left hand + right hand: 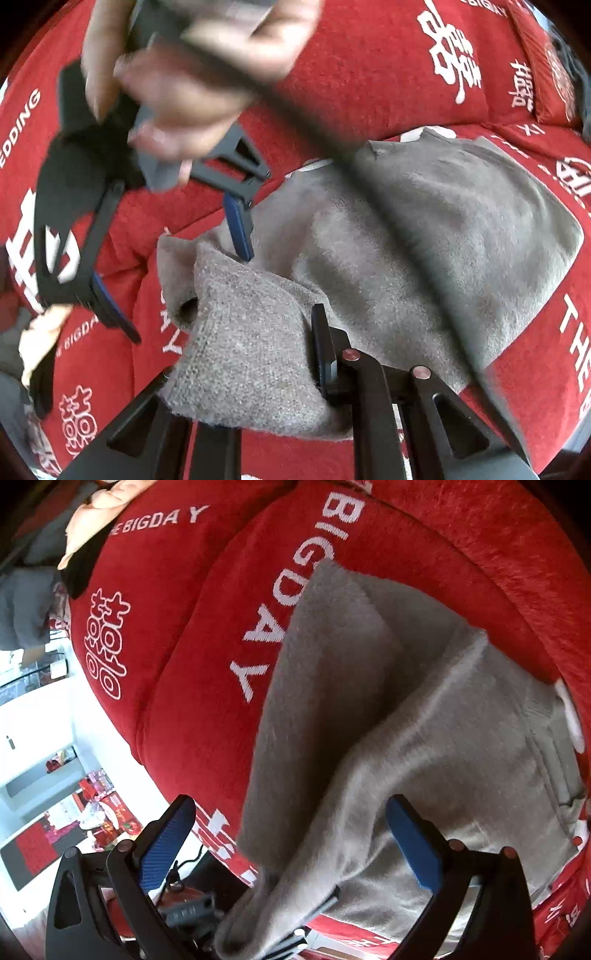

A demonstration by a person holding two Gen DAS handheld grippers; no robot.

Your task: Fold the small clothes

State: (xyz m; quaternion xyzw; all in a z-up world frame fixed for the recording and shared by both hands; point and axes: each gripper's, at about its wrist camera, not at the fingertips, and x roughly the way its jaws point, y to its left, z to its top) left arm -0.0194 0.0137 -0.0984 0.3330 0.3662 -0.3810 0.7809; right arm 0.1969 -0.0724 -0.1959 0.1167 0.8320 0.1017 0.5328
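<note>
Two hand-held grippers are working one grey knit garment (424, 236) lying on a red plush cover (351, 74) with white lettering. Left hand-held gripper (258, 369) is pinching a bunched fold; right hand-held gripper (291, 842) is hanging spread around a draped edge. Soft, fuzzy and limp, it is probably best gripped at hems or corners.

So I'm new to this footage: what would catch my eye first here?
The grey knit garment sprawls half-folded across a bright red cover printed with white characters. The right gripper hangs wide open at the garment's far corner, while the left gripper pinches its near fold.
</note>
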